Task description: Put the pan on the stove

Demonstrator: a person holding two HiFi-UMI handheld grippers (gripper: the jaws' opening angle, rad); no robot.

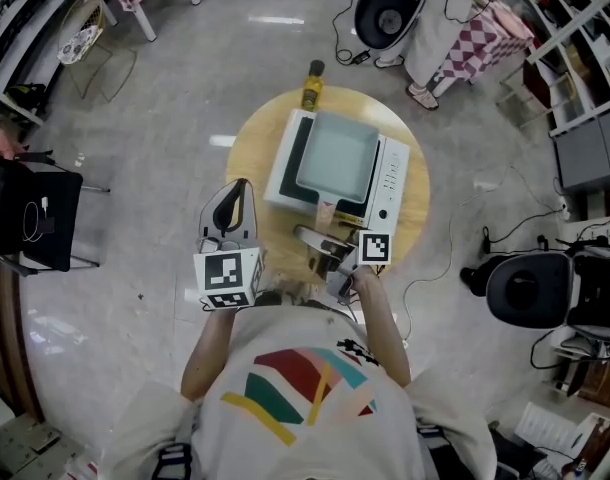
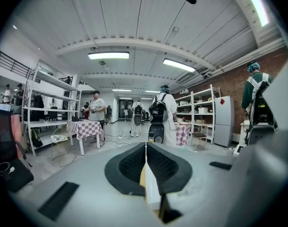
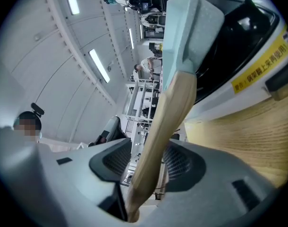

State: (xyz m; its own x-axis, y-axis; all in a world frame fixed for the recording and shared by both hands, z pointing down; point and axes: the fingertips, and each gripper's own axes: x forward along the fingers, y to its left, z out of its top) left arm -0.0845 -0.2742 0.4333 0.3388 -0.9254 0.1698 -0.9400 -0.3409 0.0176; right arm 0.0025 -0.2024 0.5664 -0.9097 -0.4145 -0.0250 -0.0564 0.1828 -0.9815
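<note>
Round pale-wood surface (image 1: pixel 250 143), mid-floor, carries everything.

White boxy electric stove (image 1: pixel 393 173) sits at its centre, with a dark cooking plate and controls along one side.

Pale grey-green square pan (image 1: pixel 337 155) rests flat on the cooking plate and looks placed. Its light wooden handle (image 3: pixel 167 122) juts over the stove's near edge towards the person.

Yellow bottle with dark cap (image 1: pixel 312 86) stands at the far rim, just beyond the stove.

Right tool (image 3: pixel 148 152): jaws spread and not pinching, with the handle between them, lying closer to one pad.

Left tool (image 2: pixel 145 148): jaws pressed together on nothing, held clear beside the stove.

Risks, as judged:
- A crooked withdrawal could let a pad catch the handle and swivel or drag the pan off the plate.
- A forward nudge could shove the pan towards the bottle.
- Lifting straight back along the handle line seems safest.
</note>
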